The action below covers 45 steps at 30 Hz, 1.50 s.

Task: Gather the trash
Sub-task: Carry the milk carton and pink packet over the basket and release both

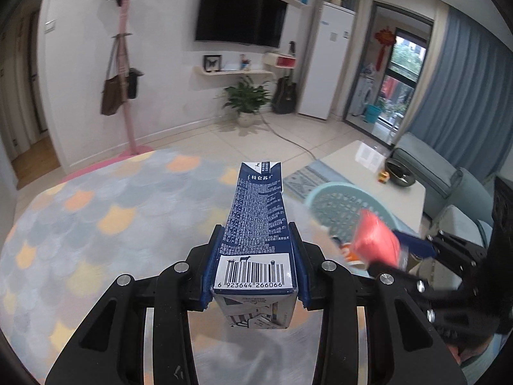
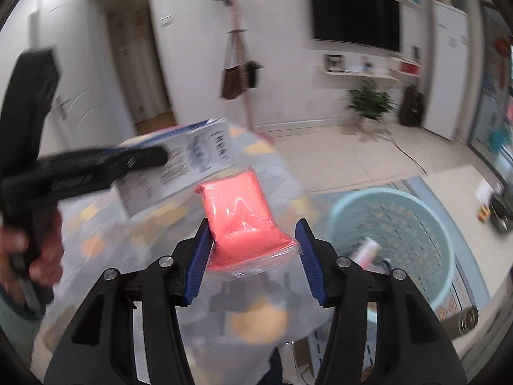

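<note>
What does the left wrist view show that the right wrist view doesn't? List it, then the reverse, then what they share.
Only the left wrist view: the barcode on the milk carton, the left tongs clamped on its sides, and a sofa.

Only the right wrist view: the person's hand on the left handle, a doorway, and trash lying inside the basket.

Both: the carton, the red packet in the right tongs, the light blue basket, the television, a potted plant.

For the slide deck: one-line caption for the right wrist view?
Right gripper jaws clamp a plastic-wrapped pink packet beside the light-blue basket.
</note>
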Motion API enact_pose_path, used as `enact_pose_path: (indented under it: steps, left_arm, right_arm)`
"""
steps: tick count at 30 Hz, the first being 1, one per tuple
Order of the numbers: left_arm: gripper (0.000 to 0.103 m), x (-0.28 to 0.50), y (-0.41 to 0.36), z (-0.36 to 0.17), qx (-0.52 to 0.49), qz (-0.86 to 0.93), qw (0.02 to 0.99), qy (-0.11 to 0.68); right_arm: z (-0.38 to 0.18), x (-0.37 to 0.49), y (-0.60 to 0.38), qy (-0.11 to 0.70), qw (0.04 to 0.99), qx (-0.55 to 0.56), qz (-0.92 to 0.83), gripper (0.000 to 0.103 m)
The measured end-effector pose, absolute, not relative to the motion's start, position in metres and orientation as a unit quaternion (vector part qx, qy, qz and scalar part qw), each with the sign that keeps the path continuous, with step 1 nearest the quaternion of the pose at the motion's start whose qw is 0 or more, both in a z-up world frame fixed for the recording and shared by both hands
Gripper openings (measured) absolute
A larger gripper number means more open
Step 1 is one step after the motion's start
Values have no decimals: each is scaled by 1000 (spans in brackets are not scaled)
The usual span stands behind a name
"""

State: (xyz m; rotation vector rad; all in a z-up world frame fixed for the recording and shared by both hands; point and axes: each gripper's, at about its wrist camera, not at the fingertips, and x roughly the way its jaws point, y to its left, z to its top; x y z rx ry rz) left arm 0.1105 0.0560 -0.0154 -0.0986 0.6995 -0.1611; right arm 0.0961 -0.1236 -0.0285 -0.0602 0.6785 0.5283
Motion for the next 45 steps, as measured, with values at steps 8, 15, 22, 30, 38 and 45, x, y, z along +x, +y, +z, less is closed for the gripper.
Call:
enact_pose_path:
  steps: [8,15,22,30,38,45]
  left_arm:
    - [37,147,-10,-31,-43,-127,926,353]
    - [37,179,-54,-49,-36,-160,915,367]
    - [37,208,-82,-68,-35,-181,902,390]
    - [52,222,-81,-78,-55,-187,897,397]
    - [71,192,-52,-64,-70,-161,910,375]
    - [83,137,-12,-44,-60,-96,940,321]
  right_arm:
    - [-34,133,-192,330,930,18,159,50]
    - [-51,165,-224,345,932,37,104,50]
    - [-77,198,-249,385,920,57,50,51]
    - [-94,214,-264,409,910,74,10,66]
    - [-83,195,-260,403,912,74,19,66]
    - [-51,157,-217,367,927,53,51,68]
